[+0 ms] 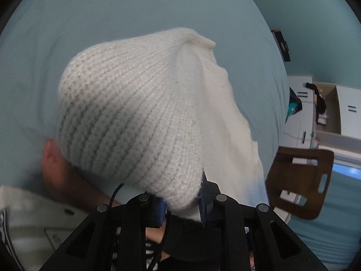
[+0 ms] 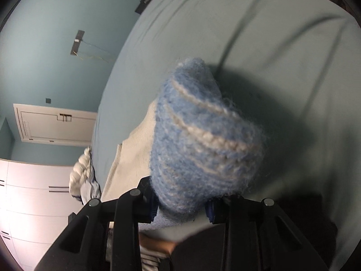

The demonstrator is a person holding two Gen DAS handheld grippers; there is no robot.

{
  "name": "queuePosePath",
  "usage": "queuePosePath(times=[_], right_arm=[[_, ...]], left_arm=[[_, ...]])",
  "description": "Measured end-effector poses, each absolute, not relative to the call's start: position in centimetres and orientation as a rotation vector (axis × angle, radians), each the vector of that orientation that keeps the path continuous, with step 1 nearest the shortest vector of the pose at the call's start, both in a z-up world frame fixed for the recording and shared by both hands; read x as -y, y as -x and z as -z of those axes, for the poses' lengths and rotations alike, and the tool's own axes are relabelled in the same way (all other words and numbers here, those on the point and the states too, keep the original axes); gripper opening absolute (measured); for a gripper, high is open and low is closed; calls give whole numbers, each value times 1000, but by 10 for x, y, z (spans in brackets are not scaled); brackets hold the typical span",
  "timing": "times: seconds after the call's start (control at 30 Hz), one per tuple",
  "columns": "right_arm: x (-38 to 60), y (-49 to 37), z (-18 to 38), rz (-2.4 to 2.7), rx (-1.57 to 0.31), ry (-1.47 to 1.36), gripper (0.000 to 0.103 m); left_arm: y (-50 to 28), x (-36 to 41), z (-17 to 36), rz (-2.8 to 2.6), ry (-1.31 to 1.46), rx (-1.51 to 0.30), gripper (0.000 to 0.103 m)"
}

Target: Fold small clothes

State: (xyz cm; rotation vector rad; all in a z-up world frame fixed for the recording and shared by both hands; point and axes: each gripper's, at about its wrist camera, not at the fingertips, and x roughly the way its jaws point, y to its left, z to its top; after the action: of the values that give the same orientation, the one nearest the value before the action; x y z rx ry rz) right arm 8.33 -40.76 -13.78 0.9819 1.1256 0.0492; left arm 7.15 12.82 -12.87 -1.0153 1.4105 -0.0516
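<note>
Knitwear fills the left wrist view: a cream ribbed knitted garment (image 1: 135,113) is pinched at its near edge between the narrow jaws of the left gripper (image 1: 182,210), its blue pads pressing on the wool, and it drapes forward from them above the pale blue bed sheet (image 1: 67,22). Right wrist view: a fuzzy blue knitted piece with cream stripes (image 2: 203,140) is clamped at its near end between the narrow jaws of the right gripper (image 2: 182,210) and bulges out ahead of them above the same sheet, with plain cream fabric (image 2: 133,153) showing just to its left.
</note>
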Motion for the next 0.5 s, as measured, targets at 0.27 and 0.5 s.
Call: queuePosePath(times=[0.27,0.5], right_arm=[[417,-92,124,-75,-1193,-1022,28],[425,-89,114,-106,-1147,-1037,27]], left_arm=[[-59,-141,120,31,1035,-1394,21],[-73,-148,97,60,989,-1389,20]])
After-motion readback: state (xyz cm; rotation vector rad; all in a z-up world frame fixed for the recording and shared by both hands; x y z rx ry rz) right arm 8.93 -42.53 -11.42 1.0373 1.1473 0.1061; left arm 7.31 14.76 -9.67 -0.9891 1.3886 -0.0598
